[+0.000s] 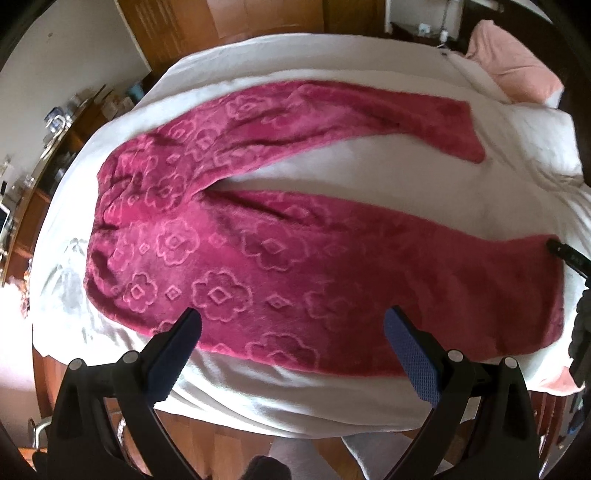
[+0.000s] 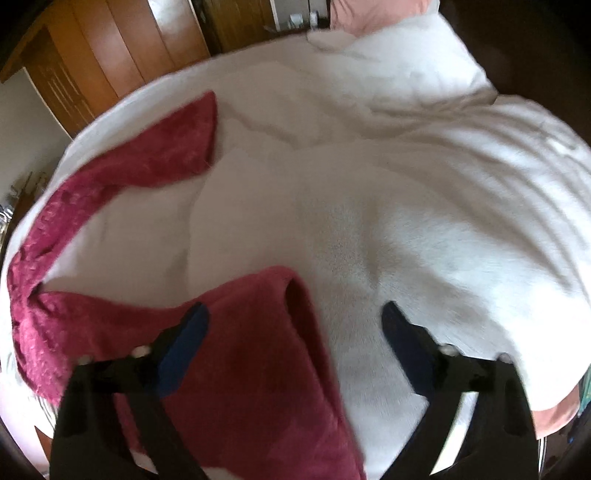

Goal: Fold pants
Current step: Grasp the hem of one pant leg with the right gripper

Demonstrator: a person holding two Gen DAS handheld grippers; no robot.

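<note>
Magenta fleece pants [image 1: 258, 251] with embossed flowers lie flat on a white bed cover [image 1: 332, 398], waist at the left and both legs spread to the right in a V. My left gripper [image 1: 293, 317] hovers open above the near leg's lower edge, nothing between its pads. One of the right gripper's fingers [image 1: 565, 254] shows by the near cuff. In the right wrist view, my right gripper [image 2: 295, 310] stands open astride the cuff of the near leg [image 2: 240, 350]; the left pad is over the fabric and the right pad over bare cover. The far leg [image 2: 147, 155] lies beyond.
A pink pillow [image 1: 513, 62] and a white pillow [image 2: 406, 55] sit at the head of the bed. Wooden wardrobe doors [image 1: 221, 22] stand behind. A cluttered shelf [image 1: 55, 129] runs along the left wall. The bed's near edge drops to wooden floor [image 1: 229, 443].
</note>
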